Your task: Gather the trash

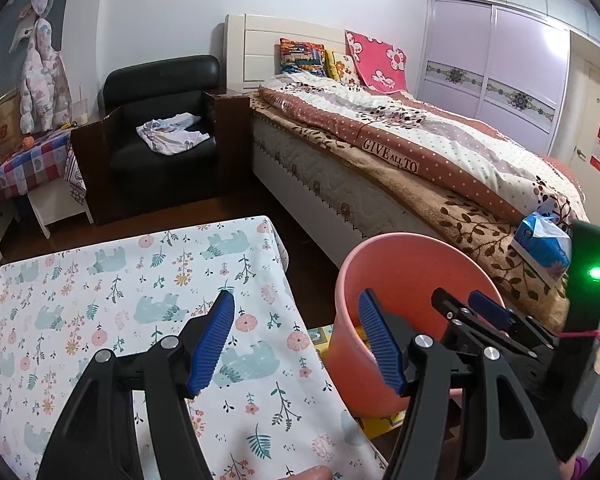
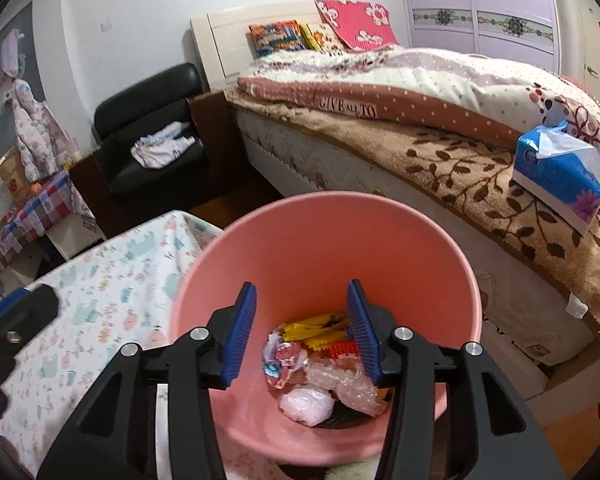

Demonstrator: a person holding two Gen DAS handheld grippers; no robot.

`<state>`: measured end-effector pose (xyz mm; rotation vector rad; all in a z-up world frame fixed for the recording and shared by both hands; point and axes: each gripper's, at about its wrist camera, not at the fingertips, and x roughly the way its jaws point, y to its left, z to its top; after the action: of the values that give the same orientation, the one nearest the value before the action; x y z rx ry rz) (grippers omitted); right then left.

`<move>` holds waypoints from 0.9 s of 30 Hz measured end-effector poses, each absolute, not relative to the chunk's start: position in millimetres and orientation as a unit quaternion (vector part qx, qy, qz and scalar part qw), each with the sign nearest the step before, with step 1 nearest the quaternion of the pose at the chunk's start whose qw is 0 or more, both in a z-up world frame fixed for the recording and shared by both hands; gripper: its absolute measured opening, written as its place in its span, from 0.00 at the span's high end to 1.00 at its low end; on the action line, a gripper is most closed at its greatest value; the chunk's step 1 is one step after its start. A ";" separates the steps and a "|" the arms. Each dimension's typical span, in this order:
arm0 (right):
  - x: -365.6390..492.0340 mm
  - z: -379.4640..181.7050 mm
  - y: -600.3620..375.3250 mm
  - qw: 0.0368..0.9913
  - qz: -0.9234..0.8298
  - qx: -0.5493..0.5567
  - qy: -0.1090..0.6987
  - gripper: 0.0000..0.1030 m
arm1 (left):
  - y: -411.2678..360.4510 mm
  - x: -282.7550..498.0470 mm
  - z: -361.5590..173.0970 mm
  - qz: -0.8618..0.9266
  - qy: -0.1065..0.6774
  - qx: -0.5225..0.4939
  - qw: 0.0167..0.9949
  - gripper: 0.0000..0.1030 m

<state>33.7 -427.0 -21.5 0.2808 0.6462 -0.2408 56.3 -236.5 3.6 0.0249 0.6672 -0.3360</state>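
right hand-held gripper (image 2: 302, 304) gapes empty over pink bin (image 2: 300, 232).

Bed (image 1: 380, 168), black armchair (image 1: 160, 128), tissue pack (image 2: 560, 176) on brown blanket (image 2: 480, 184), floral tablecloth (image 1: 140, 300)

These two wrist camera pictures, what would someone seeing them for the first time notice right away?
Most likely the pink bin filling the middle of the right wrist view, with wrappers and crumpled plastic at its bottom and the open right gripper over its mouth. Next, the floral tablecloth under the open left gripper, and the blue tissue pack on the bed's edge beyond the bin.
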 end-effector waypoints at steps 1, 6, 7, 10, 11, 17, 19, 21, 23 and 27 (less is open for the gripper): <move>29.3 -17.8 -425.8 0.933 -0.117 0.138 0.309 0.52 | -236.2 54.9 4.8 -0.165 0.324 0.012 0.931 0.38; 5.9 2.2 -419.7 0.942 -0.112 0.147 0.279 0.51 | -233.3 46.2 11.1 -0.168 0.315 0.010 0.934 0.38; 0.2 6.4 -418.0 0.944 -0.110 0.148 0.273 0.50 | -232.6 44.0 12.5 -0.169 0.314 0.009 0.934 0.38; -13.2 16.1 -412.2 0.949 -0.108 0.146 0.257 0.43 | -231.6 36.4 16.6 -0.174 0.308 0.008 0.935 0.38; -16.7 18.7 -410.5 0.951 -0.109 0.144 0.252 0.43 | -231.1 34.5 17.7 -0.175 0.307 0.008 0.936 0.38; -43.5 33.5 -397.5 0.960 -0.116 0.124 0.224 0.41 | -223.1 18.9 25.2 -0.182 0.298 0.002 0.937 0.38; -50.3 35.5 -391.8 0.961 -0.115 0.122 0.220 0.38 | -219.1 15.5 26.8 -0.183 0.296 0.000 0.938 0.38; -55.5 36.7 -388.3 0.962 -0.115 0.122 0.216 0.35 | -214.5 11.9 29.5 -0.183 0.292 -0.003 0.939 0.38; -60.1 37.5 -384.4 0.963 -0.115 0.120 0.214 0.34 | -210.7 9.1 31.8 -0.183 0.289 -0.007 0.939 0.38; -67.8 38.0 -376.2 0.964 -0.115 0.116 0.210 0.34 | -202.7 3.6 36.1 -0.184 0.285 -0.014 0.941 0.39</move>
<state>-67.8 -376.2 38.0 0.2350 0.4248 -0.2336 3.6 -202.7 36.1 -0.0294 0.5824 -0.3747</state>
